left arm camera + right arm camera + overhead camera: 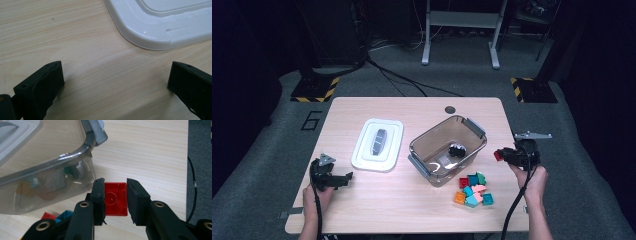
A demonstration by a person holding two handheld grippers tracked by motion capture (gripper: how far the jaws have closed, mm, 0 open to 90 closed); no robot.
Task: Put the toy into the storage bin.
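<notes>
Red brick (115, 198), a small square toy block seen from its hollow underside, sits pinched between the two black jaws of the right gripper (115, 195), raised off the table (362, 195) just to the right of the clear plastic bin (447, 148). In the high view the same brick (497, 155) shows at the tip of that gripper (507, 155), beside the bin's right wall and beyond the loose pile of bricks (473, 189).

To do this step well, I judge the brick should be carried over the bin's rim with enough height to clear the grey latch (475, 127) at the corner, then let go low inside the bin so that it does not bounce out. The pinch looks square across two opposite faces, so a level carry should keep it from twisting loose.

The bin stands open and already holds a dark object (457, 148) near its middle; what it is I cannot tell. Through the tinted wall the right gripper view gives only blurred coloured shapes. Its white lid (377, 144) lies flat on the table to the left, apart from the bin.

The left gripper (343, 179) rests near the table's front left, jaws spread wide with nothing between them, the lid's rounded corner (150, 37) just ahead.
</notes>
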